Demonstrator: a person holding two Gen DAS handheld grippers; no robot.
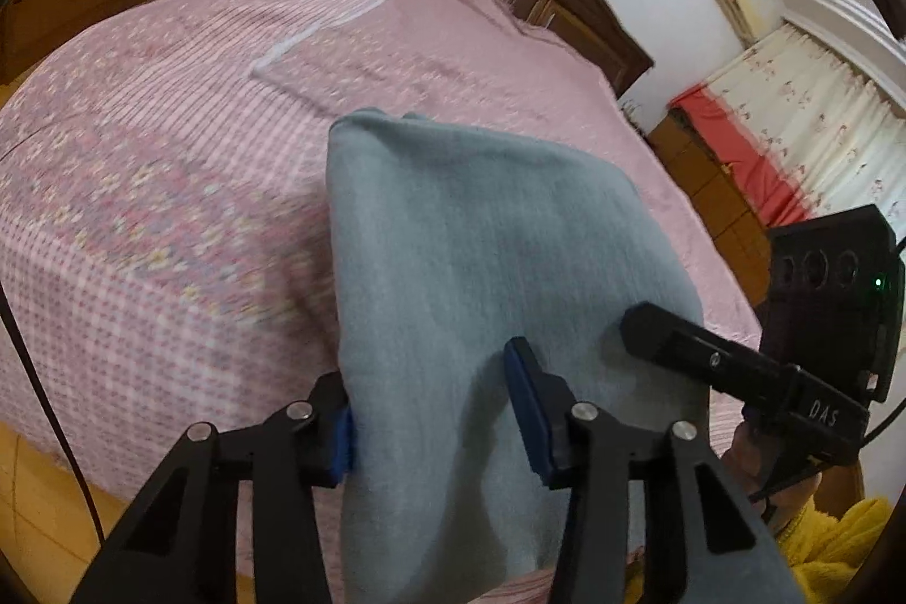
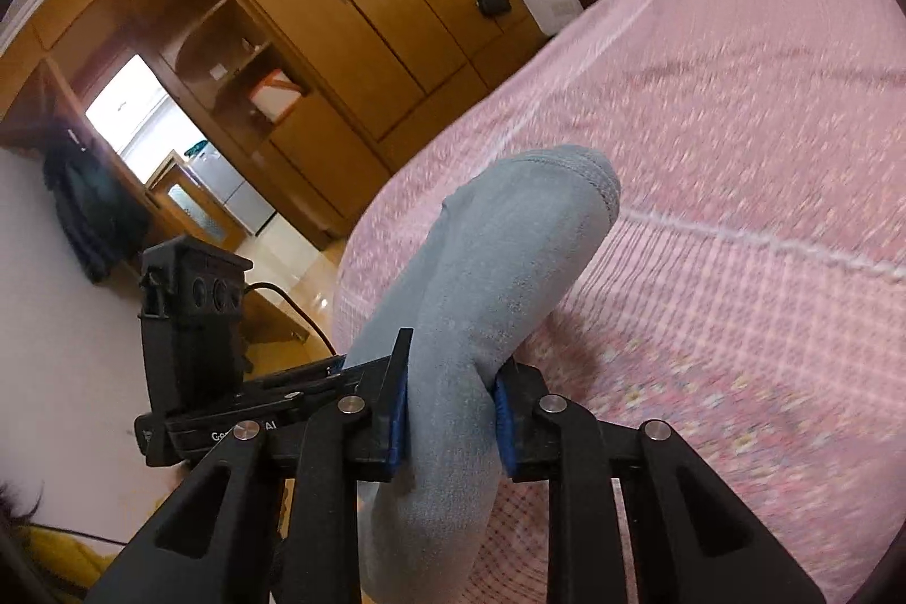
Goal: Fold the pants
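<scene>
Right, pants (image 1: 481,253): grey, lifted over the near edge of the pink bed (image 1: 170,140), bunched between both claws.
Left claw (image 1: 436,417): straddling a thick fold, right pad seemingly clear.
Right claw (image 2: 450,414): pinching a rolled leg.
Risk: my left hold looks loose, so the cloth may slip and unfold.

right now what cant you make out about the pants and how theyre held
- Lower end of the grey pants: left wrist view, cut off at the bottom edge behind the left claw.
- Left claw's grip: its left pad is hidden behind the cloth's edge.
- How the pants are folded: right wrist view, cloth bunches through the right claw and hides its own layers.
- Bedspread pattern: blurred.
</scene>
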